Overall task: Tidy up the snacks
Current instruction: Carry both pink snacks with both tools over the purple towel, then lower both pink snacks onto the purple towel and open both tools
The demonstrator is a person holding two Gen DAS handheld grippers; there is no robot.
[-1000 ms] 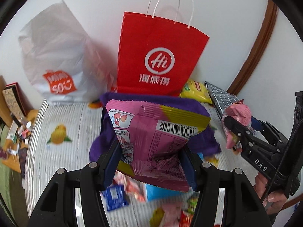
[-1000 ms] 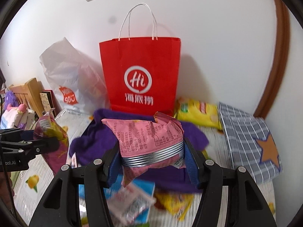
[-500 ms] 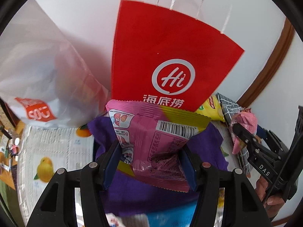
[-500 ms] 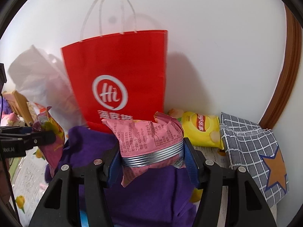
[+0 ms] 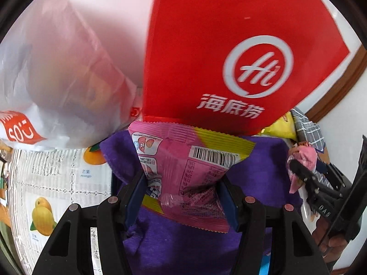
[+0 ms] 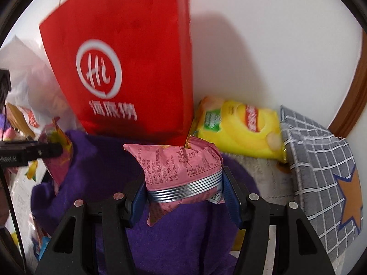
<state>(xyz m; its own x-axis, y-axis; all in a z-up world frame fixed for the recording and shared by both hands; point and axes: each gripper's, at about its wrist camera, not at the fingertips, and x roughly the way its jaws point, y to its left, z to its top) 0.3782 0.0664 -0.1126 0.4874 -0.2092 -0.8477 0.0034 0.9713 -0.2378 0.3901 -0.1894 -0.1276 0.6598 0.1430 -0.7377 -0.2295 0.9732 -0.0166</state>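
Observation:
My left gripper is shut on a pink and yellow snack packet with a barcode, held over a purple cloth. My right gripper is shut on a pink snack packet with silver stripes, also above the purple cloth. Close behind both stands a red paper bag with a white logo, leaning against the wall; in the right wrist view the red bag fills the upper left. Each gripper shows at the edge of the other's view, the right one and the left one, both with their packets.
A white plastic bag stands left of the red bag. A yellow chip bag and a grey checked cloth pouch with an orange star lie to the right. A fruit-print mat covers the surface. A person's hand holds the right gripper.
Both grippers have moved forward and down toward the red bag and purple cloth, which now loom much larger. Each still holds its packet the same way.

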